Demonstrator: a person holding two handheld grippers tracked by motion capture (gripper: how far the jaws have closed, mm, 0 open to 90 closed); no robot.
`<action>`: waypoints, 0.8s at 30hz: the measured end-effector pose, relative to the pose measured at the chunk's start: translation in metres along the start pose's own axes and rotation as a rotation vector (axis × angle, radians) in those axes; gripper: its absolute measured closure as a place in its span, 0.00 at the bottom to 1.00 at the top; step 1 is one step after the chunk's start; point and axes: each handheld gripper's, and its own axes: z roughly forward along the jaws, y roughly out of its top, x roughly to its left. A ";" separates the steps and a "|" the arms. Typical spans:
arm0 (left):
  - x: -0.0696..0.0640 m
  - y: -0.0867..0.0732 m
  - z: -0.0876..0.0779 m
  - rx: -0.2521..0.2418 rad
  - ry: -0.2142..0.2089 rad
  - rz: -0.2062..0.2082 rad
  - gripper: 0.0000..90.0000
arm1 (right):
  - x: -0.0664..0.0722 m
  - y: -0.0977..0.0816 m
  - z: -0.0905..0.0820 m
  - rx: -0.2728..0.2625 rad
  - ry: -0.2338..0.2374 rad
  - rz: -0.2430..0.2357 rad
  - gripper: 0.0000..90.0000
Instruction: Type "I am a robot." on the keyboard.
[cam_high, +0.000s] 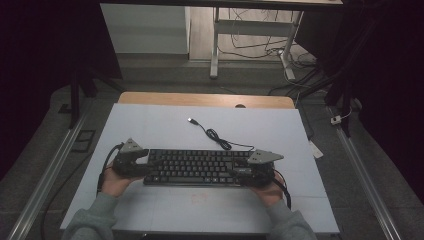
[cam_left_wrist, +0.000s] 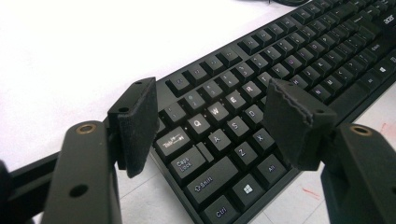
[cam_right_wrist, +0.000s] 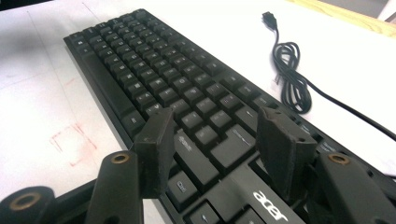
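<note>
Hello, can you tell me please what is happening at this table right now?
A person sits at a white table with a two-jaw gripper in each hand, one at each end of a black keyboard. The left gripper is at the keyboard's left end, the right gripper at its right end. The jaws of both stand open above the keys, gripping nothing. The keyboard's cable lies loosely coiled behind it, unplugged.

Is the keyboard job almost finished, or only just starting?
It looks early or between steps. Done: the keyboard lies flat on the white table, its cable loose and unplugged. In hand: the left gripper and right gripper sit at its two ends, jaws open over the keys, gripping nothing. Left: probably closing on it and moving it, though that's a guess.
</note>
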 end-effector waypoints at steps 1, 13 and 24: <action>0.000 0.000 0.000 -0.001 -0.001 0.000 0.40 | 0.001 0.001 0.001 -0.003 0.003 -0.001 0.53; 0.000 0.000 0.000 -0.001 -0.001 0.003 0.39 | 0.009 0.015 0.011 -0.008 0.037 -0.008 0.64; 0.000 0.000 0.000 -0.002 0.000 0.002 0.39 | 0.016 0.026 0.024 0.030 0.103 -0.016 1.00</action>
